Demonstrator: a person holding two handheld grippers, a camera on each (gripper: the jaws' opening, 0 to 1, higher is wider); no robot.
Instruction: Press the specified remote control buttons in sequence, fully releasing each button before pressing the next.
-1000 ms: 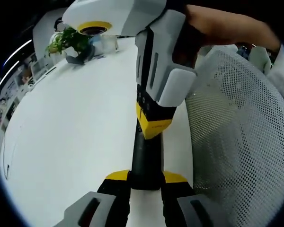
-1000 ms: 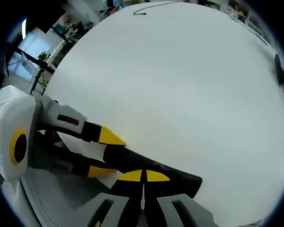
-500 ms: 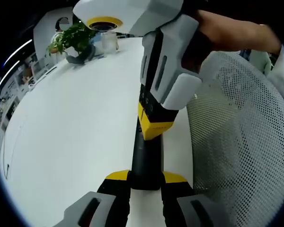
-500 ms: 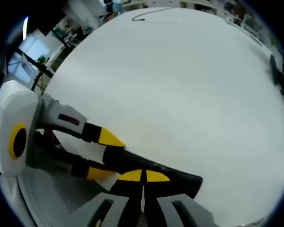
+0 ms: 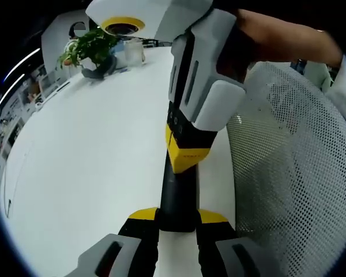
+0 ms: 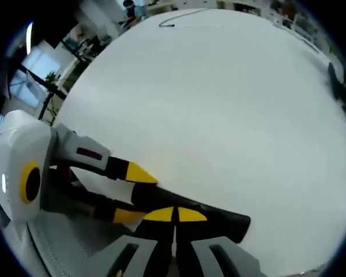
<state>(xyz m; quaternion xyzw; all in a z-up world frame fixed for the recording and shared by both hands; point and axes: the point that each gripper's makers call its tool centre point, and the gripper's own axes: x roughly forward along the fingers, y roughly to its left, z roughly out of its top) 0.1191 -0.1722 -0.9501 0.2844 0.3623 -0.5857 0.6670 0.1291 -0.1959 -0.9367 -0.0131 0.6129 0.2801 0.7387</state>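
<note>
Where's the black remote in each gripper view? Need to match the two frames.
Left gripper view: remote at bottom centre, running up from between this view's own jaws to the right gripper pressing on it.
Right gripper view: remote at bottom centre, under the closed jaw tips, the left gripper gripping its end.
Shared landmark: white table.

A slim black remote (image 5: 177, 193) lies flat on the white counter (image 5: 92, 150), pointing toward 12 o'clock.

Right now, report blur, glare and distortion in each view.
Left gripper view: fisheye bends the table edge; the remote is sharp, the plant soft. Right gripper view: the table is washed out bright, the far rim smeared, the remote crisp.
</note>
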